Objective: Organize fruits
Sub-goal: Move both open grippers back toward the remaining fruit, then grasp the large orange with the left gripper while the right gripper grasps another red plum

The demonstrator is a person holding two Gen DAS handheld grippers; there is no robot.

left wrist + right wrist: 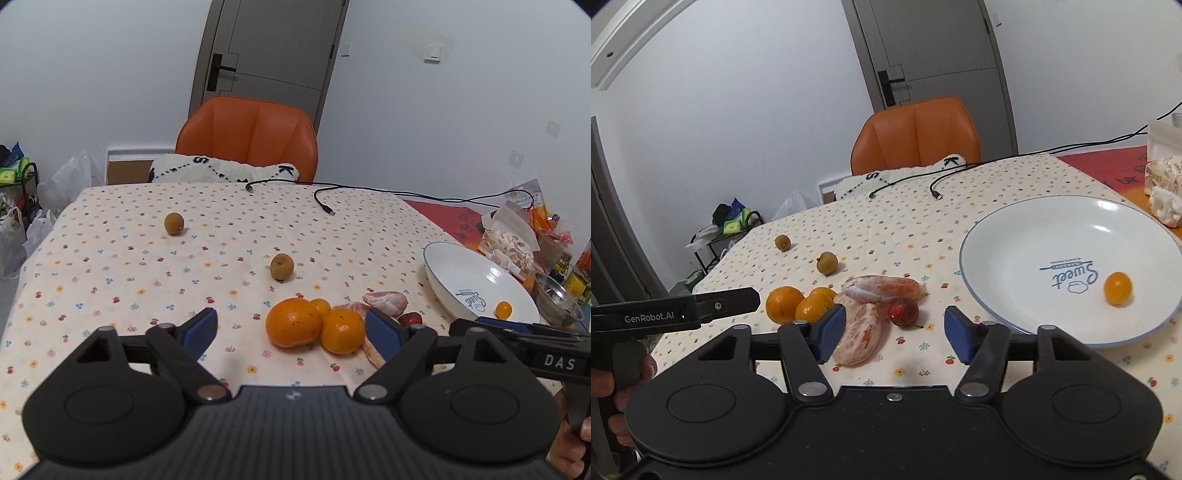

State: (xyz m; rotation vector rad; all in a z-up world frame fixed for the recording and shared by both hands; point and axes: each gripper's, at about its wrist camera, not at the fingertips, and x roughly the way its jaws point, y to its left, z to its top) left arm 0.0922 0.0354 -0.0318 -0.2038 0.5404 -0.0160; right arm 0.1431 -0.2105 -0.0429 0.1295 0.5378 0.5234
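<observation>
Early stage: 1 kumquat (1117, 288) in white plate (1071, 229), at 3 o'clock of the fruit pile. Right gripper (894, 334) released, empty, facing red fruit (904, 313) at 12; likely next pick. Left gripper (291, 332) released near oranges (294, 327).

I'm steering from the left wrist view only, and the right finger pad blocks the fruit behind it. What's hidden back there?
Observer: A small red fruit lies on the cloth beside two peeled citrus pieces.
Operator: Do those peeled pieces touch each other?
Observer: Yes, the far one rests against the near one's top end.
Operator: Is the plate as bare as it looks to me?
Observer: The plate holds only one small orange fruit, right of the "Sweet" lettering.
Operator: And the right gripper?
Observer: The right gripper is open and empty, above the cloth near the red fruit.
</observation>
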